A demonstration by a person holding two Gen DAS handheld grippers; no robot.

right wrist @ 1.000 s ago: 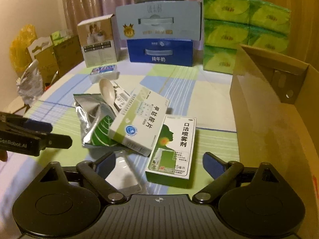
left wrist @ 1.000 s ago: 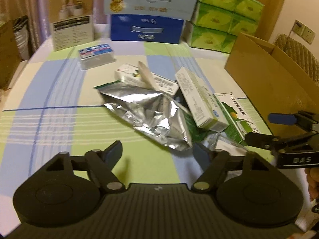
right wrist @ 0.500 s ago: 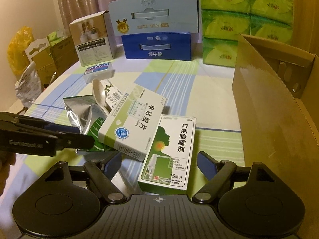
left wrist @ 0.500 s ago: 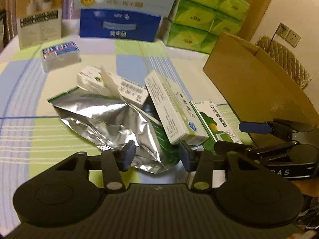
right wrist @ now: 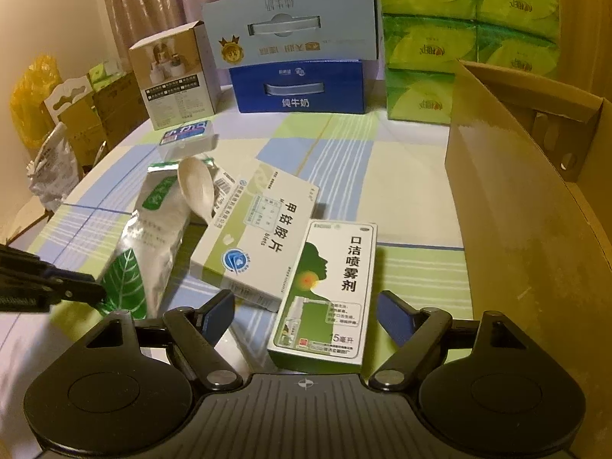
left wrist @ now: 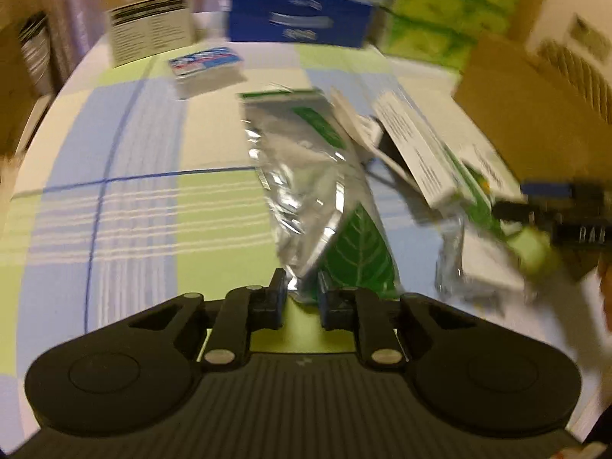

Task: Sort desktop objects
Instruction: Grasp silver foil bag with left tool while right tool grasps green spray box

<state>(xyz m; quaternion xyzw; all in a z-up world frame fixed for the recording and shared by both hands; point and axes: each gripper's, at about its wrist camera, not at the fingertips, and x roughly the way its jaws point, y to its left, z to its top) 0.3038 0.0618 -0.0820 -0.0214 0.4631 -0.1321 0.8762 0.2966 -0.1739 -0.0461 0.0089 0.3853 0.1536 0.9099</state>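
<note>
Your left gripper [left wrist: 300, 298] pinches the near corner of the foil pouch [left wrist: 306, 176], so it can peel off the pile. Your right gripper [right wrist: 306, 317] stands spread either side of the spray box [right wrist: 329, 290], which lies on the table beside the cardboard box [right wrist: 508, 229], likely next.

— Left gripper [left wrist: 300, 298]? 
— Low over the table, near side, jaws drawn in on the near corner of the foil pouch [left wrist: 306, 176]. View blurred.
— Right gripper [right wrist: 306, 315]? 
— Low at the right, jaws spread wide, touching nothing. A fingertip [left wrist: 606, 287] shows behind it.
</note>
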